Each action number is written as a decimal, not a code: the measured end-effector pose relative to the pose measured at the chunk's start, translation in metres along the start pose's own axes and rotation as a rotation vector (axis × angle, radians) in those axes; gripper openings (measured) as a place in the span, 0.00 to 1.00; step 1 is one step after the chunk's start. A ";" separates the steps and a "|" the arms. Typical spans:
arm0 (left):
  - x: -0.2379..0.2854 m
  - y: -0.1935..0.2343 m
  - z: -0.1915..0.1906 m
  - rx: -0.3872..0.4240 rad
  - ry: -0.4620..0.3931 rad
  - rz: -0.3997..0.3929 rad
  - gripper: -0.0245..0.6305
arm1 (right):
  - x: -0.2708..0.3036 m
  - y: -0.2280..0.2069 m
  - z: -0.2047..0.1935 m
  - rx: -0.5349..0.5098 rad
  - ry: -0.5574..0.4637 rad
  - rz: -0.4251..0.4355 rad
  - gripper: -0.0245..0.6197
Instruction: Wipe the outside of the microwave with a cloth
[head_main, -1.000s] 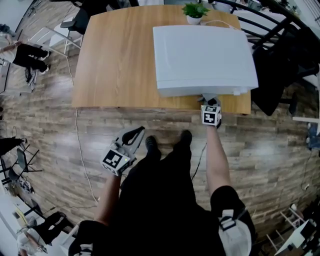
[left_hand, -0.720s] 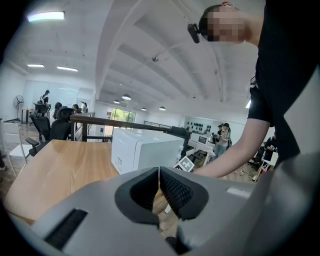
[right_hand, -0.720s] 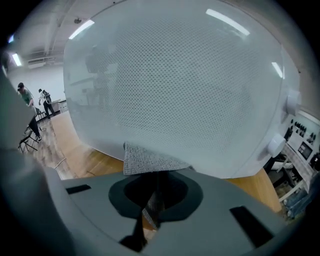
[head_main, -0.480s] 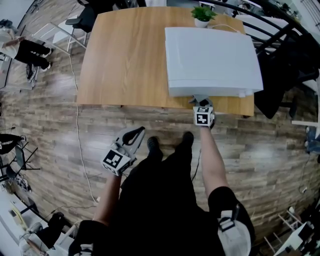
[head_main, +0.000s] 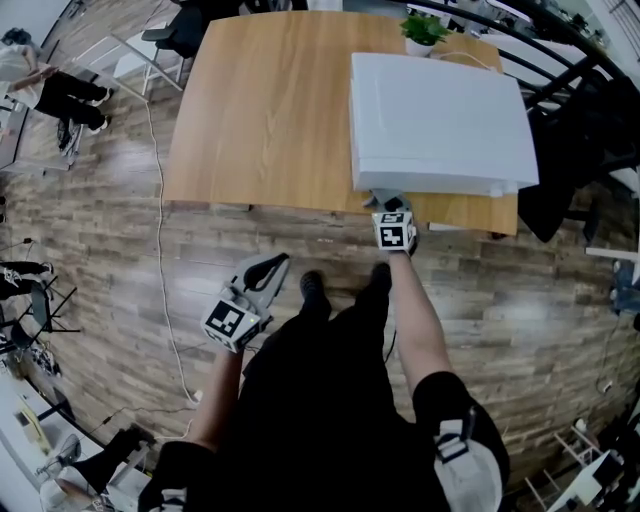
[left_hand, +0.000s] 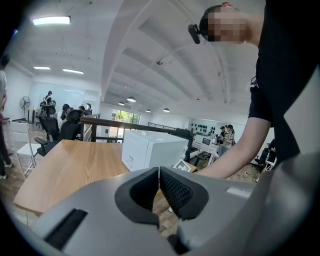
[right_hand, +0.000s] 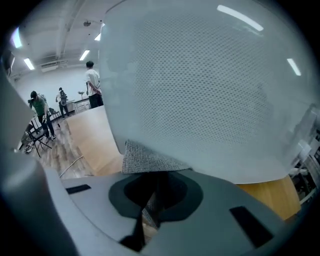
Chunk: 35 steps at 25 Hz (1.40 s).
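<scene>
A white microwave (head_main: 435, 120) stands on the right part of the wooden table (head_main: 270, 110). My right gripper (head_main: 385, 200) is at the microwave's front face near its left end, shut on a grey cloth (right_hand: 150, 160). The cloth lies pressed against the dotted door (right_hand: 200, 100), which fills the right gripper view. My left gripper (head_main: 262, 270) hangs low over the floor, away from the table, shut and empty (left_hand: 159, 186). In the left gripper view the microwave (left_hand: 150, 150) shows farther off.
A small potted plant (head_main: 423, 30) stands behind the microwave at the table's far edge. A cable (head_main: 160, 250) trails over the wood floor left of me. Dark chairs (head_main: 580, 130) stand to the right. People stand at the far left (head_main: 60, 95).
My right gripper with the cloth has slid left along the microwave's front face, from near the middle toward its left end. The left gripper has stayed put.
</scene>
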<state>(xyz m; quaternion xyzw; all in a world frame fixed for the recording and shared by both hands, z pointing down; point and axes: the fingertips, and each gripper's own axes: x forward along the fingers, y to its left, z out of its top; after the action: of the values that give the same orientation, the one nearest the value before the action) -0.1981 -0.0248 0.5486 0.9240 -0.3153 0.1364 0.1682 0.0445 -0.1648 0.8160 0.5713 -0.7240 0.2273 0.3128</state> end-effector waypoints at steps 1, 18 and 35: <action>-0.002 0.001 -0.001 0.000 0.000 0.002 0.05 | 0.001 0.007 0.001 -0.004 0.001 0.010 0.06; -0.034 0.023 -0.011 -0.008 0.001 0.035 0.05 | 0.015 0.065 0.011 -0.029 -0.011 0.073 0.06; -0.043 0.034 -0.011 -0.008 -0.004 0.035 0.05 | 0.017 0.072 0.017 -0.024 -0.022 0.066 0.06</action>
<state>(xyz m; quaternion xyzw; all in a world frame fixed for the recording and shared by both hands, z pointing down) -0.2532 -0.0228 0.5505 0.9178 -0.3324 0.1365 0.1687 -0.0309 -0.1703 0.8179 0.5458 -0.7485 0.2226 0.3037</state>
